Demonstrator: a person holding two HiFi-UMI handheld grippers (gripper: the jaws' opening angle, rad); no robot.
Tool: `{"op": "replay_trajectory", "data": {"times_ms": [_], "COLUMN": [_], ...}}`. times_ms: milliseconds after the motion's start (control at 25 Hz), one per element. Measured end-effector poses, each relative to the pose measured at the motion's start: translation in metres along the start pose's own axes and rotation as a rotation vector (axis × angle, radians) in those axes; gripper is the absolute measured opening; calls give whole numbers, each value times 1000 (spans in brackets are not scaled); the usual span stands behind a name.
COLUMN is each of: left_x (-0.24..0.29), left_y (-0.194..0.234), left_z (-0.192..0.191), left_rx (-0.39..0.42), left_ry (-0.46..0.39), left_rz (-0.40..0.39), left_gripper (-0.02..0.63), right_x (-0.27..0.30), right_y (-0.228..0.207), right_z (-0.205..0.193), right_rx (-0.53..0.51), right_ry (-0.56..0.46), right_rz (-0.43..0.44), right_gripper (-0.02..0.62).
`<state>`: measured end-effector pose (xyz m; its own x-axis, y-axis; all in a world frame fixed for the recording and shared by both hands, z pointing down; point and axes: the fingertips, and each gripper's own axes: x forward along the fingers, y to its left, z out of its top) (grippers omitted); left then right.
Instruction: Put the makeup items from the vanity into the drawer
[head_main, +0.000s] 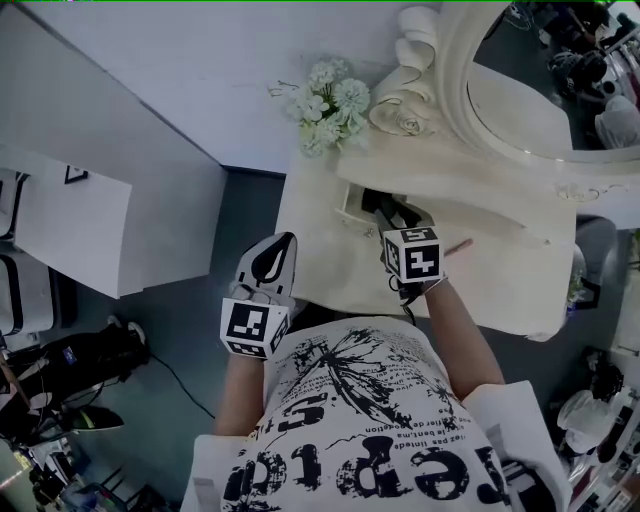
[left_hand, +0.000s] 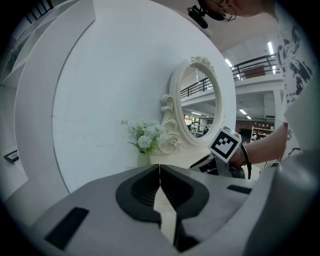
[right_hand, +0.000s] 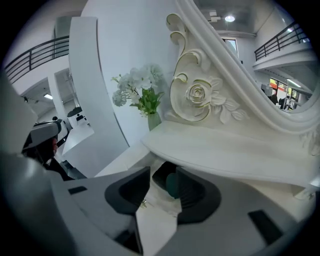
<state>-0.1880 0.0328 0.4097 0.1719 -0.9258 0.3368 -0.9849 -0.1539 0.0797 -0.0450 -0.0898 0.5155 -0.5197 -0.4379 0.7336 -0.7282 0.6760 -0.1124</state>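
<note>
The small white drawer (head_main: 350, 208) stands open under the vanity's raised shelf. My right gripper (head_main: 386, 212) reaches into it with its jaws apart. In the right gripper view a small dark green item (right_hand: 172, 184) lies beside the right pad, clear of the left pad, so my right gripper (right_hand: 165, 181) is open. A thin pink pencil-like item (head_main: 458, 246) lies on the vanity top (head_main: 330, 255) to the right of that hand. My left gripper (head_main: 275, 248) hovers at the vanity's front left edge. Seen in its own view, my left gripper (left_hand: 160, 172) is shut and empty.
A vase of white flowers (head_main: 325, 105) stands at the back left of the vanity, next to the ornate oval mirror (head_main: 530, 95). A white panel (head_main: 70, 215) stands to the left. Black gear and cables (head_main: 80, 365) lie on the floor at lower left.
</note>
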Motion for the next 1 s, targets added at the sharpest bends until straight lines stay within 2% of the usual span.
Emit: {"op": "replay_trajectory", "data": {"times_ms": [240,560,800,1000], "left_x": [12,51,80,99], "left_y": [-12,-50,-85,-110], "left_z": [2,9,9,7], "left_rx": [10,42,77,111], "left_ry": [1,9,28,62], "left_rz": [-46,-184,-292,-376], "left_gripper": [21,21,21,21], "right_x": [-14,-47,-68,-72], "right_y": [-23,-80,-129,-155], "right_z": [-8,-38,-76,-120], "right_rx": [37,138,238,338], "right_ry": [-8,0,35,103], "right_rz": [-43,-167,-296,-364], "right_gripper": [155,155,155,155]}}
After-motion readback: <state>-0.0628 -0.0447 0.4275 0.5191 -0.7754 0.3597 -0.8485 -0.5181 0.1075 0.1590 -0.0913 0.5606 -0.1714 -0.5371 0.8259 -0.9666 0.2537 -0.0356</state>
